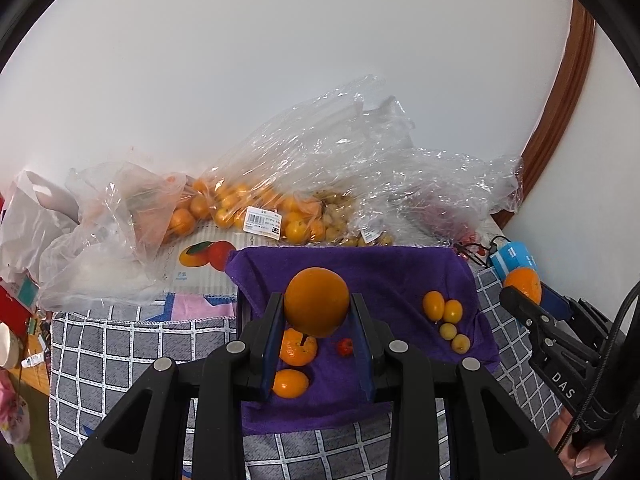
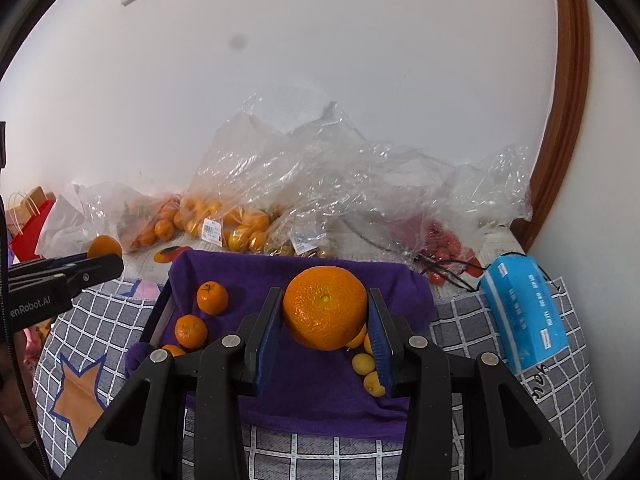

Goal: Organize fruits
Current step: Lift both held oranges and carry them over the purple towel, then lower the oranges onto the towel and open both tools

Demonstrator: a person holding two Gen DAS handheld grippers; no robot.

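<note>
My left gripper (image 1: 316, 298) is shut on a smooth orange (image 1: 317, 312), which hangs above the left half of a purple towel (image 1: 400, 280) lining a tray. Under it on the towel lie two oranges (image 1: 298, 348) and a small red fruit (image 1: 345, 347). A few small yellow fruits (image 1: 448, 320) lie at the towel's right. My right gripper (image 2: 324, 294) is shut on a bigger, dimpled orange (image 2: 325, 312) above the yellow fruits (image 2: 362, 363). Each gripper also shows in the other's view: the right gripper (image 1: 524, 292) at the right edge, the left gripper (image 2: 108, 254) at the left edge.
Clear plastic bags of oranges (image 1: 240, 208) and of red fruit (image 2: 440, 240) are piled along the white wall behind the tray. A blue tissue pack (image 2: 524, 312) lies to the right on the checked cloth (image 1: 120, 340). A brown wooden frame (image 2: 568, 120) rises at the far right.
</note>
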